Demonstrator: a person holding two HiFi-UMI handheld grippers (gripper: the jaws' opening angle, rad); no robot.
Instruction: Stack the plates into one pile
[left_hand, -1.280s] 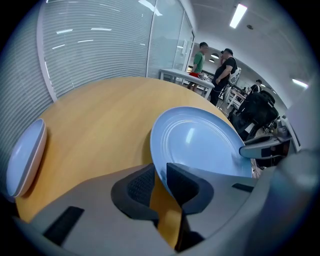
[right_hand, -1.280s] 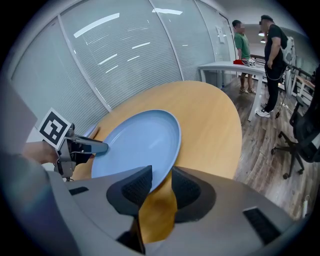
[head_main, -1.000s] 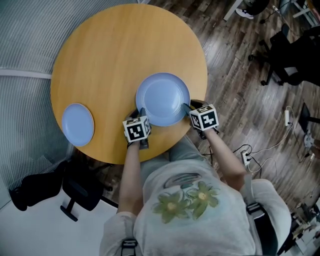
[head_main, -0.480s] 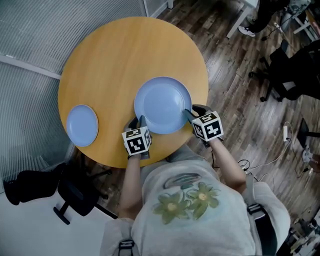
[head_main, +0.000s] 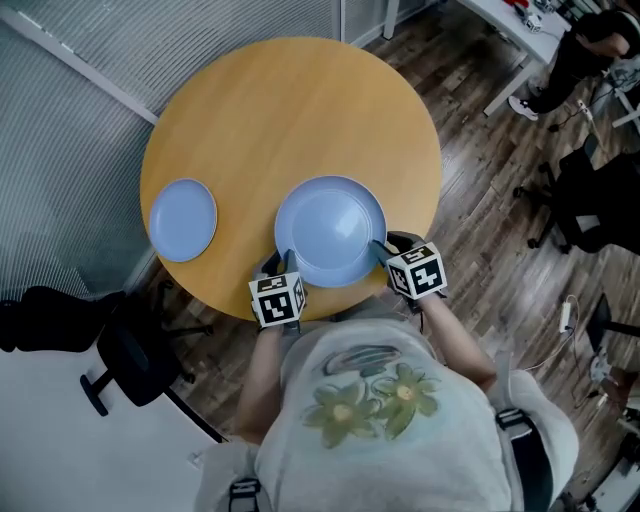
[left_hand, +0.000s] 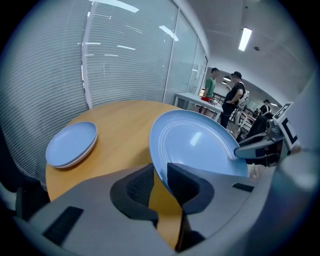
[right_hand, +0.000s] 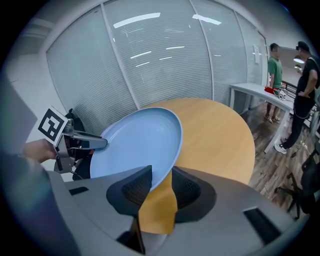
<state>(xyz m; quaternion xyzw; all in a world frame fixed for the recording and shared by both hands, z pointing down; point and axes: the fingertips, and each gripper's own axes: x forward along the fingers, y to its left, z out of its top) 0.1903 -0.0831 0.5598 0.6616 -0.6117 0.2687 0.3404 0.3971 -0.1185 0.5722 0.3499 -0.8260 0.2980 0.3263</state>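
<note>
One glossy round blue plate (head_main: 330, 230) over smooth round wood-toned table (head_main: 290, 110).

Big plate (left_hand: 197, 142) rim behind left claw (left_hand: 160, 172)

The person wears a light grey top (head_main: 400, 450) in the lower middle of the head view, printed with two green flowers (head_main: 372, 398) with yellow centres below a dark oval outline. Dark straps (head_main: 512, 425) with buckles cross both shoulders. The left gripper (head_main: 283, 263) and right gripper (head_main: 379, 246) each carry a white cube (head_main: 277, 298) bearing black square markers, and their own views show smooth grey bodies with black ribbed pads (left_hand: 139, 187).
</note>
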